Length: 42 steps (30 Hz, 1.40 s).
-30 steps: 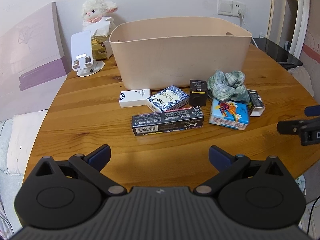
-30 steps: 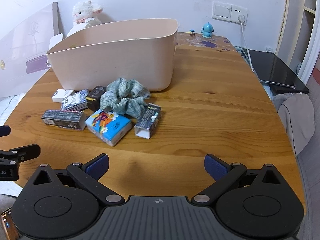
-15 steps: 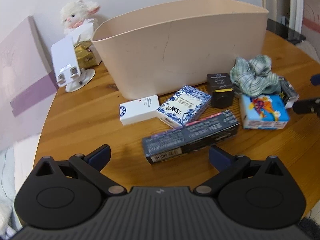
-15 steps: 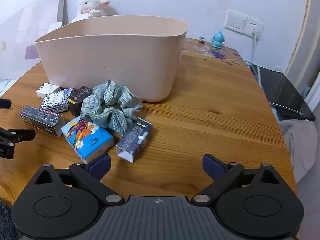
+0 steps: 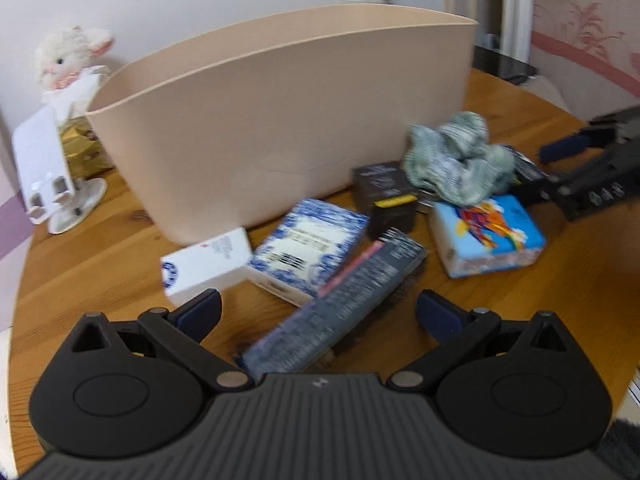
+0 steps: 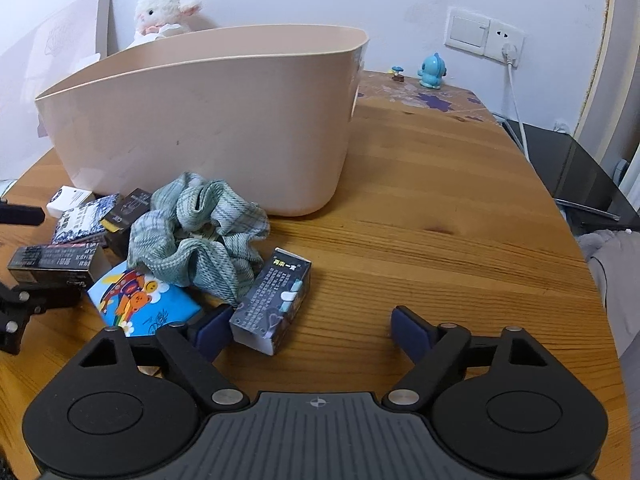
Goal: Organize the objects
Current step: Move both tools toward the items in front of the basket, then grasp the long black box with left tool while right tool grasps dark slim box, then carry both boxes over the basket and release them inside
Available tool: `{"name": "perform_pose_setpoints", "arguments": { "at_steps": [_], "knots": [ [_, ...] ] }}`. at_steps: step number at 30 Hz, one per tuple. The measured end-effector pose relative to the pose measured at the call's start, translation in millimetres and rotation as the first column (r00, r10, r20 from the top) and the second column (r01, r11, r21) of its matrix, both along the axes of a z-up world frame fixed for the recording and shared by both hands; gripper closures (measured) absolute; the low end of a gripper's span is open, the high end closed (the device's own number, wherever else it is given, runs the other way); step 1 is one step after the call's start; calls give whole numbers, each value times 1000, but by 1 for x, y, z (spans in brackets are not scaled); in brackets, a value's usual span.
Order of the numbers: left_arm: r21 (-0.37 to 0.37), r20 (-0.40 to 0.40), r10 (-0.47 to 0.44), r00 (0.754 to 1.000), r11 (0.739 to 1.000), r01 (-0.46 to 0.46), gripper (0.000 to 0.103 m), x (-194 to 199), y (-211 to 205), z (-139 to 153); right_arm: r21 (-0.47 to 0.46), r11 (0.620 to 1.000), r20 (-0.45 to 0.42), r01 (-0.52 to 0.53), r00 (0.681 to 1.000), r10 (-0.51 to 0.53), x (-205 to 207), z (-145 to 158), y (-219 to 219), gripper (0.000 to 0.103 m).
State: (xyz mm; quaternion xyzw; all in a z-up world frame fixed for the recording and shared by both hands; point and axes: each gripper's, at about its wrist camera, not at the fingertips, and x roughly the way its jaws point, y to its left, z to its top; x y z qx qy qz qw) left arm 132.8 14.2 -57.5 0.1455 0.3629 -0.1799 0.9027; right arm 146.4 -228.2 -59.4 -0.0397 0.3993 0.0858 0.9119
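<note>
Closely beside the beige bin (image 6: 224, 128), boxes crowd a green cloth (image 6: 200, 232).

The right gripper (image 6: 312, 330) is hovering low over the wooden table (image 6: 440, 216) with its jaws spread wide, its left fingertip just beside a dark carton (image 6: 272, 300) that is lying near the front of the clutter. A green plaid cloth (image 6: 200, 228) is resting bunched against the carton and over a blue cartoon-printed packet (image 6: 148, 304), with several small boxes (image 6: 80, 220) lying to the left in front of the beige tub (image 6: 208, 128). The left gripper (image 6: 16, 280) is showing at the left edge, its state unclear.
</note>
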Motion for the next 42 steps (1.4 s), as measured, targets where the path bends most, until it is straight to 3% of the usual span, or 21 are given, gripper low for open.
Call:
{"name": "perform_pose_setpoints", "arguments": {
  "at_steps": [3,7,10,13,14,17,20,31,42],
  "knots": [
    [16,4,-9,1000,1000,9,0,-1,0,0,8,1000,7,8,1000,-8,0,1,-3,22],
    [-33,-36,26,999,999,-28,2,10,5,-2,21,1000,16,8,1000,-9,2,1,-4,35],
    [-100,-65,26,998,994,-33,21,10,10,-1,30,1000,23,4,1000,-5,1,2,-3,49],
    [-108,-65,31,997,993,-37,41,4,8,3,34,999,35,-5,999,3,-4,4,-2,68],
    [-111,-65,29,997,993,-36,52,2,7,4,39,999,36,-3,999,2,-5,4,-3,81],
    [-131,-83,36,996,990,-47,72,-4,6,7,71,997,25,0,1000,-2,-8,5,-7,82],
    [-146,-81,41,996,988,-53,78,-12,6,12,111,994,10,2,1000,-3,-13,8,-12,82],
    [-152,77,108,991,984,-96,78,-47,15,76,146,989,133,-6,991,-14,-43,64,-25,83],
    [-191,211,248,946,959,-209,78,-3,20,134,158,986,304,-58,953,7,-10,141,1,82]
  ]
}}
